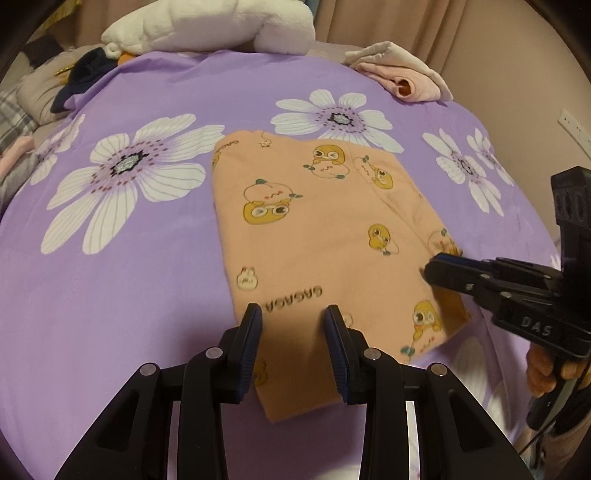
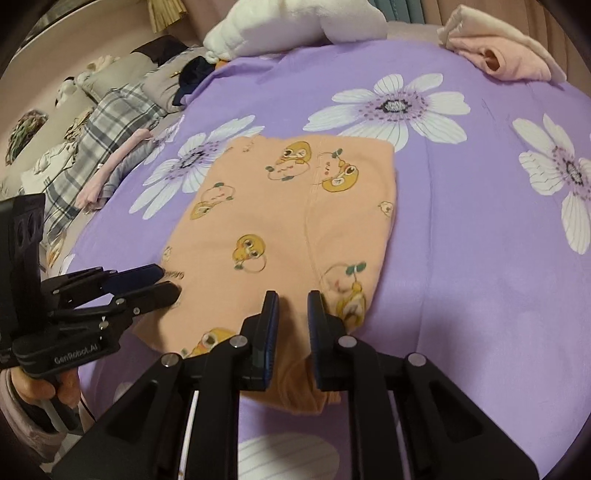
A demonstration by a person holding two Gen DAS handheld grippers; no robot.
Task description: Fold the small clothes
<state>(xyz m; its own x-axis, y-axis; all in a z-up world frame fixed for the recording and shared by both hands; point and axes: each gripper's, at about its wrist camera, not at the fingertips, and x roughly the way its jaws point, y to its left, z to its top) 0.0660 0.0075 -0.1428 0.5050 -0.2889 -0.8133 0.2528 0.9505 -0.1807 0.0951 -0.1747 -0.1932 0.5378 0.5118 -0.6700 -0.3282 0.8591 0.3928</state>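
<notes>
Through the left wrist camera I look down on the peach garment [image 1: 317, 236], folded into a rough rectangle and lying flat on the purple flowered bedspread [image 1: 147, 295]. My left gripper [image 1: 293, 317] hangs over its near edge with the jaws parted; cloth shows between the fingers, but the pads do not press on it. The garment's near corner is hidden under the gripper frame. The right gripper [image 1: 428, 267] comes in from the right edge, its tips at the garment's right border; from this side I cannot tell how far its jaws stand apart. The hand [image 1: 546, 373] holding it is cut off by the frame. Far back, a white plush toy [image 1: 221, 26] is cropped at the top, and a pile of pale pink clothes [image 1: 402, 74] sits at the bedspread's far right edge. A dark item at the far left is too small to make out.

Through the right wrist camera the garment [image 2: 280, 229] lies ahead, its near hem blurred. The right gripper [image 2: 293, 299] has its jaws a little apart above that hem, nothing clamped. The left gripper [image 2: 166, 278] enters from the left, tips at the garment's left edge, released, a slit between its fingers. Beyond it, a plaid cloth [image 2: 99, 122] and other bedding run along the left, partly blocked by the gripper body.
</notes>
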